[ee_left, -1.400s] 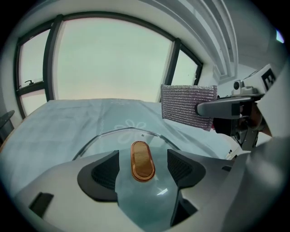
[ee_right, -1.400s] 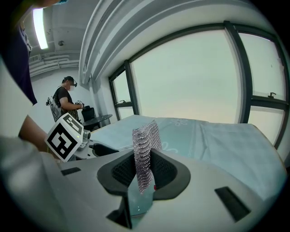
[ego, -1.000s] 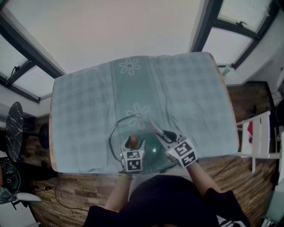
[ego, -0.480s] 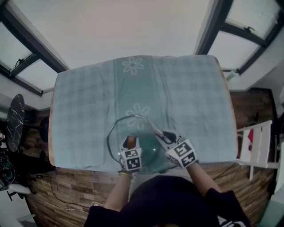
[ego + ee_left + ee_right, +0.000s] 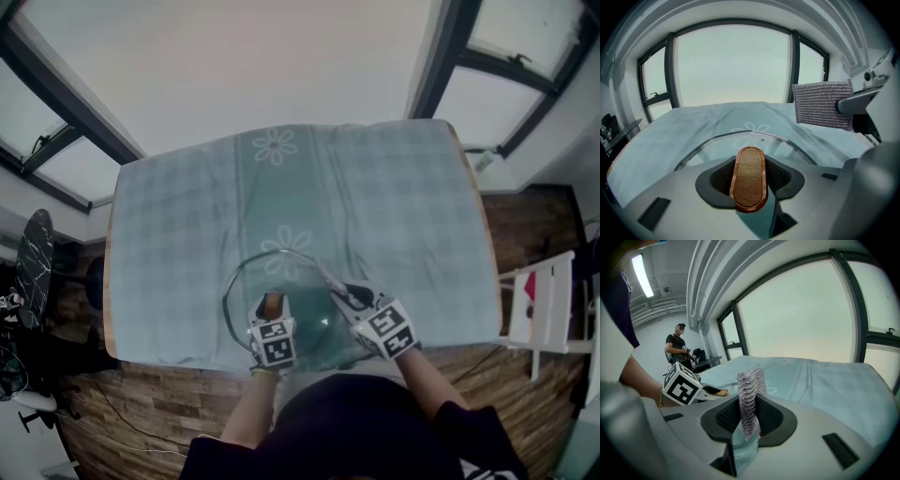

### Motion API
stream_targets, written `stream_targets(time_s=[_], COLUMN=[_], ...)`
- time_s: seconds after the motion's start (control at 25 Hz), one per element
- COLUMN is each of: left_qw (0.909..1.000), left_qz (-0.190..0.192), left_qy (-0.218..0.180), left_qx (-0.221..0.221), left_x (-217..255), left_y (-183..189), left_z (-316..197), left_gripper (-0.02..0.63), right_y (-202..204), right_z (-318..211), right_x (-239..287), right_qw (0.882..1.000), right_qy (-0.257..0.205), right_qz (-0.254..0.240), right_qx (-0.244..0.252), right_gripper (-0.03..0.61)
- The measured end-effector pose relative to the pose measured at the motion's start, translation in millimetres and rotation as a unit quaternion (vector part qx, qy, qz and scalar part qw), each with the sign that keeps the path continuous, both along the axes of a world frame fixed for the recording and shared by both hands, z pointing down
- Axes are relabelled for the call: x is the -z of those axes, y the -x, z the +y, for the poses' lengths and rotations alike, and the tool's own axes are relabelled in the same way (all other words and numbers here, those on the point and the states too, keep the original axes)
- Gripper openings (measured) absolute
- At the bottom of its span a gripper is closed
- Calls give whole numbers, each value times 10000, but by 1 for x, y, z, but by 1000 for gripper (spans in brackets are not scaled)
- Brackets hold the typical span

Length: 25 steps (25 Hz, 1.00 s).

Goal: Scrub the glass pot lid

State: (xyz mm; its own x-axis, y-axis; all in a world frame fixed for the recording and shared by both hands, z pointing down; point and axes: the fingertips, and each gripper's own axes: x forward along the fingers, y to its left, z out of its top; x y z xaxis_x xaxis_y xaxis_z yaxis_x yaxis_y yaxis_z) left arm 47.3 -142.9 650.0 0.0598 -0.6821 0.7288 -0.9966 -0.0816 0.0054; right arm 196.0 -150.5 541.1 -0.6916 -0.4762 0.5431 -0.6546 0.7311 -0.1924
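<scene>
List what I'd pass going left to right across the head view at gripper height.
From the left: dark side table → left gripper, jaws just closed onto the wooden handle → right gripper, holding the scrub pad → white chair.

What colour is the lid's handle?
The handle is wood brown, copper-rimmed; left gripper view.
</scene>
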Motion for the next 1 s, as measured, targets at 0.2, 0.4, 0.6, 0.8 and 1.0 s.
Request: stream_targets(time_s=[0.2, 0.4, 0.6, 0.8, 1.0], left_qw=[9998, 9993, 9971, 9904, 9808], left_qz=[139, 304, 752, 1376, 1920], left_qy=[121, 196, 19, -116, -269], left_qx=[-75, -107, -77, -114, -207], left_x=[0, 2, 17, 36, 52], left_y=[0, 0, 4, 8, 13], left_z=[1, 2, -2, -2, 0], left_gripper=[167, 167, 167, 167, 167], right_y=[-6, -12, -15, -23, -28], right_z=[1, 5, 7, 8, 10], right_x=[4, 5, 8, 14, 19], right_qw=[9998, 9992, 9979, 9952, 9921], right_qy=[-52, -65, -110, -156, -282], right_qz=[-38, 12, 13, 7, 22], right_qx=[-204, -402, -635, -961, -1223], right_gripper=[81, 81, 81, 81, 81])
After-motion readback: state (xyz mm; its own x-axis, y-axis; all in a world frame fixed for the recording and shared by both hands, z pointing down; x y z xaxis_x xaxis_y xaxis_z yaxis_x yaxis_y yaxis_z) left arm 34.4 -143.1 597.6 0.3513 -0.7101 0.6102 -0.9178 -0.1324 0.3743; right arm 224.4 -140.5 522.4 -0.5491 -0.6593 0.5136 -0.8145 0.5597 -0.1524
